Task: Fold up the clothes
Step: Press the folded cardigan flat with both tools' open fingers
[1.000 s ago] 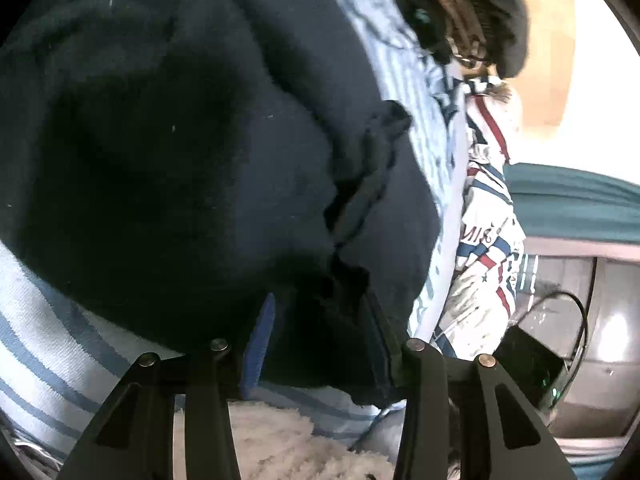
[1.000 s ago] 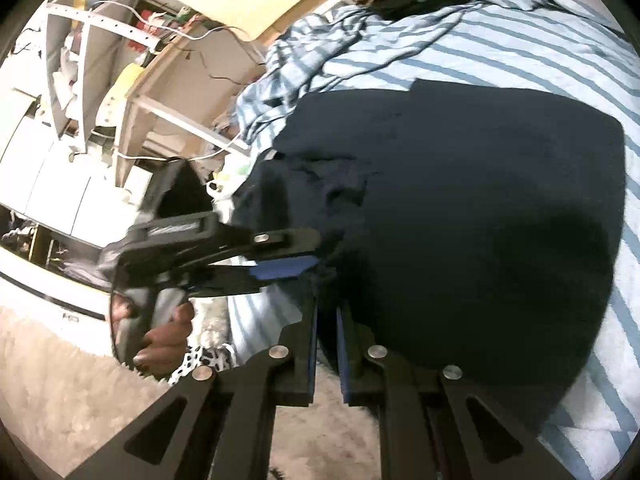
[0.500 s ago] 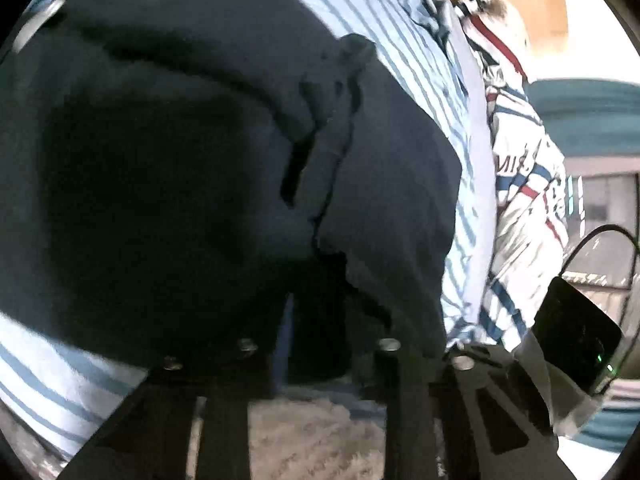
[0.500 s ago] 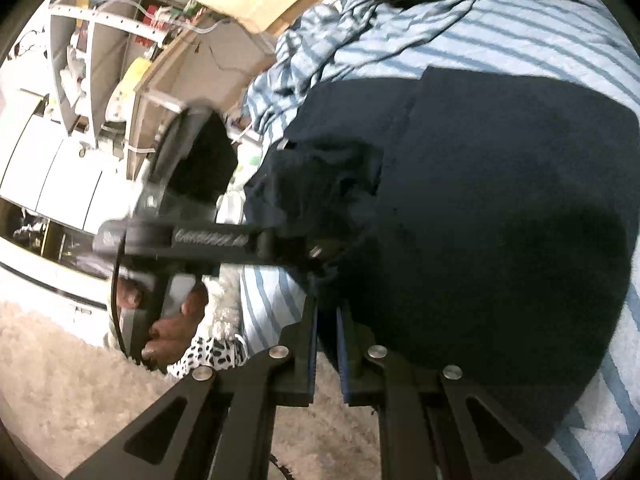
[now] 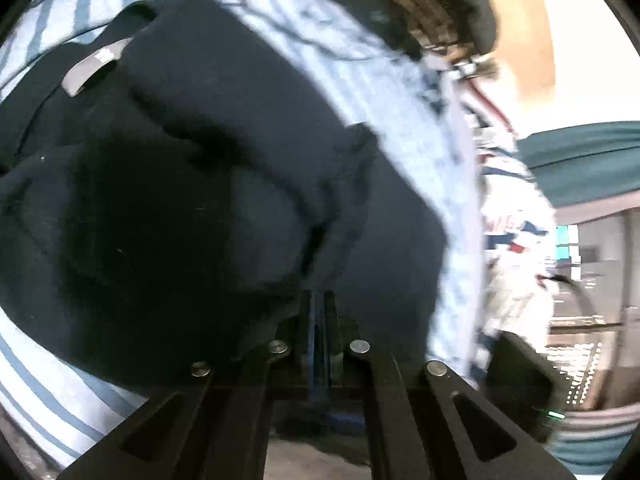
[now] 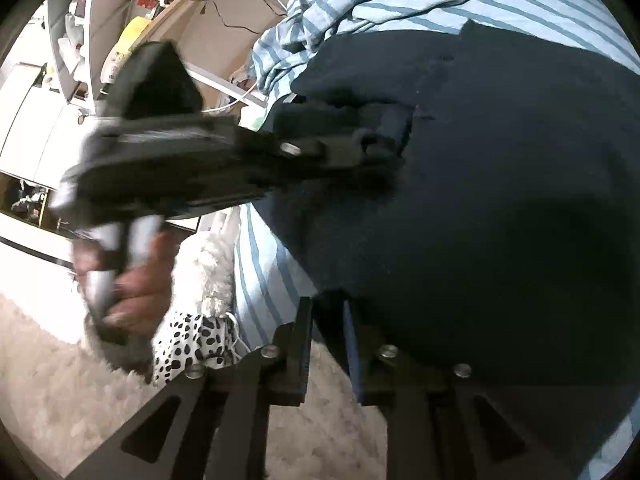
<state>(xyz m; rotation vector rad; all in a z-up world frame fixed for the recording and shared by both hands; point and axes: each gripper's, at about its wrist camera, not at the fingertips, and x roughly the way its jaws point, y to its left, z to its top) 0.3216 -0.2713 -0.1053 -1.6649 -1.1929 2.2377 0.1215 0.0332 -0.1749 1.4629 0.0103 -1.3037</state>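
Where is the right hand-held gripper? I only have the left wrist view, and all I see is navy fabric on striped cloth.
Observer: The right hand-held gripper sits at the near hem of the navy garment, its fingers a narrow gap apart with the hem between them.
Operator: What is left of that hem?
Observer: Some spotted fabric below a fluffy white cloth.
Operator: Is my left one gripping?
Observer: Seen from the right wrist, the left hand-held gripper pinches a bunch of navy fabric at its tip.

Matt navy cloth garment (image 6: 500, 200), fluffy rug (image 6: 60, 360)
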